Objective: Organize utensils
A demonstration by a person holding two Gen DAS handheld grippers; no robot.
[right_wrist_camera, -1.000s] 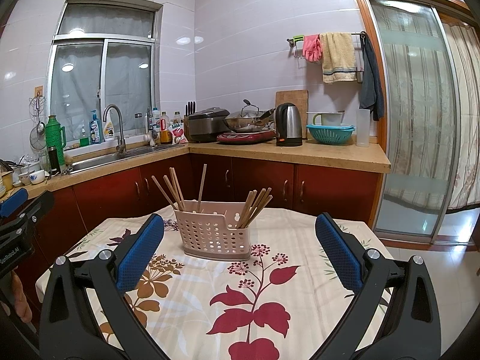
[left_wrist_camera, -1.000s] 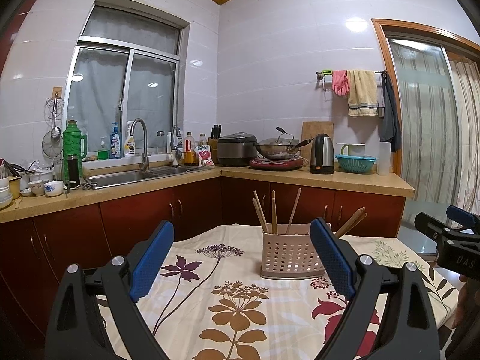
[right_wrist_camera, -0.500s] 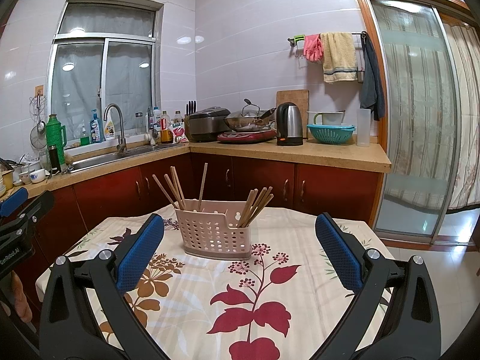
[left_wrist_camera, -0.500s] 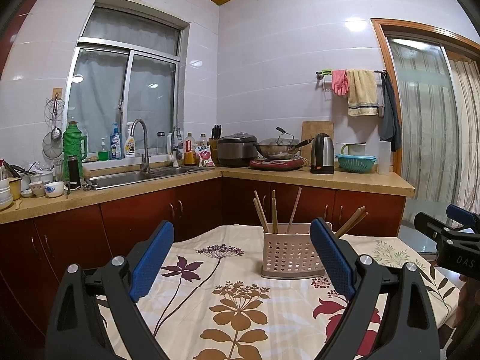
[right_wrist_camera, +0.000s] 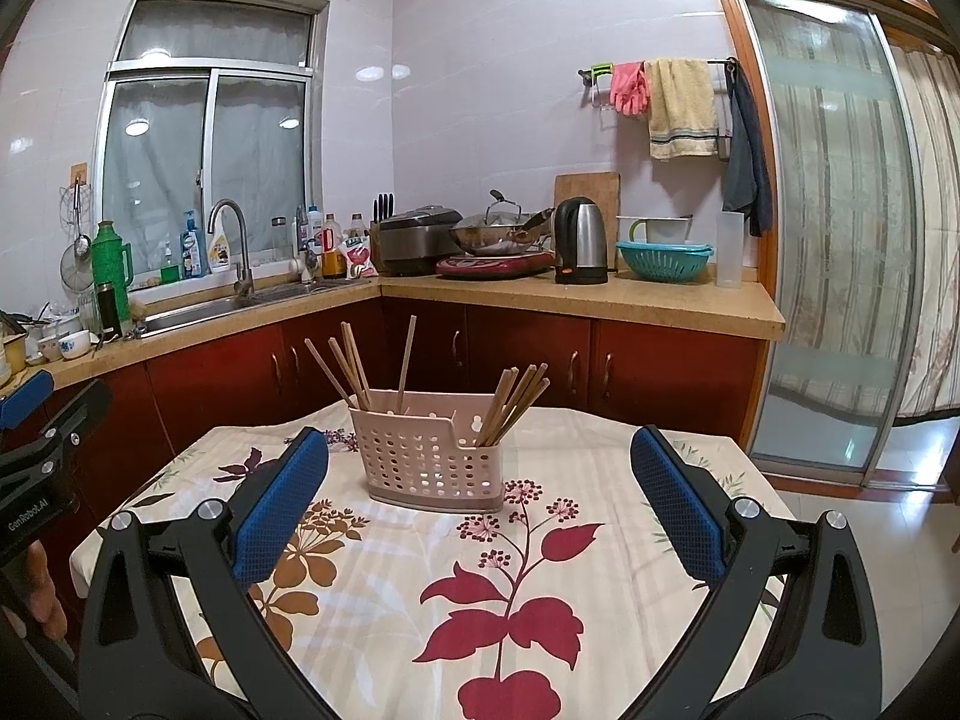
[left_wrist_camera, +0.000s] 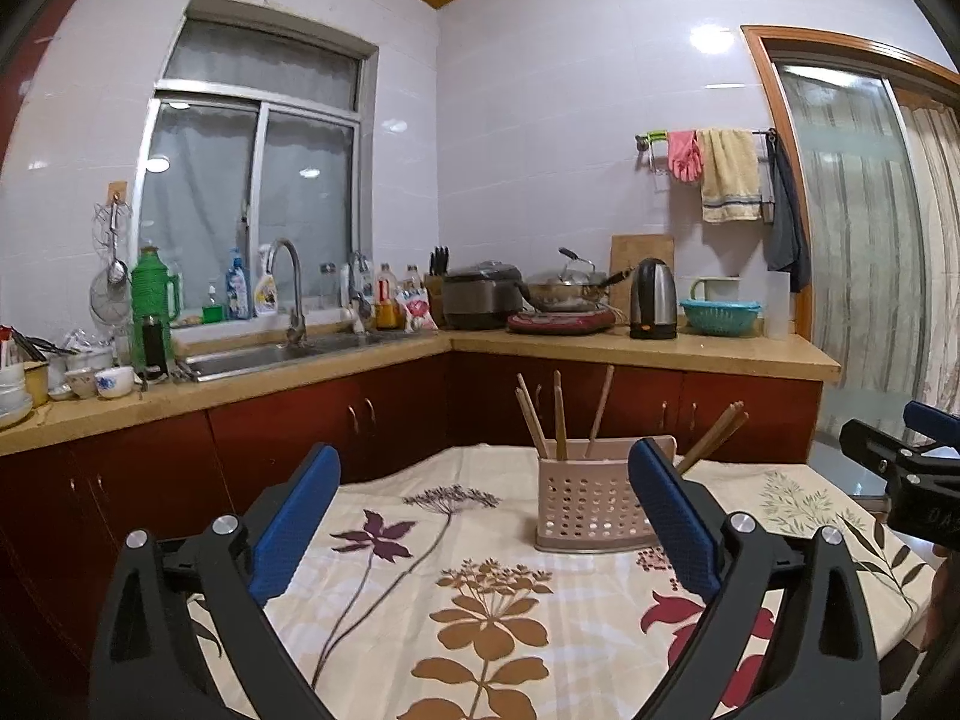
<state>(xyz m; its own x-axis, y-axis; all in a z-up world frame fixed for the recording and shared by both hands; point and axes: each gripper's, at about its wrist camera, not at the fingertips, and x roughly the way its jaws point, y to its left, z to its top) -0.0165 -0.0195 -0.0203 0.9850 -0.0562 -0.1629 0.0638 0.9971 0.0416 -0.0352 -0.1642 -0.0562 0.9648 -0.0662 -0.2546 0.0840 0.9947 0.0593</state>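
A pink perforated utensil holder (left_wrist_camera: 591, 504) (right_wrist_camera: 433, 461) stands upright on the floral tablecloth (left_wrist_camera: 480, 600) (right_wrist_camera: 480, 576). Wooden chopsticks stand in it in two groups: a few spread in the left compartment (right_wrist_camera: 351, 363) (left_wrist_camera: 555, 420) and a bundle leaning right in the right compartment (right_wrist_camera: 513, 402) (left_wrist_camera: 717, 432). My left gripper (left_wrist_camera: 483, 516) is open and empty, held above the table in front of the holder. My right gripper (right_wrist_camera: 480, 498) is open and empty, also in front of the holder. Each gripper shows at the edge of the other's view.
Behind the table runs an L-shaped counter (right_wrist_camera: 600, 300) over red cabinets, with a sink (left_wrist_camera: 252, 357), rice cooker, wok, kettle (right_wrist_camera: 579, 240) and green basket. A glass sliding door (right_wrist_camera: 840, 240) is at the right. Bowls (left_wrist_camera: 114, 381) crowd the counter's left end.
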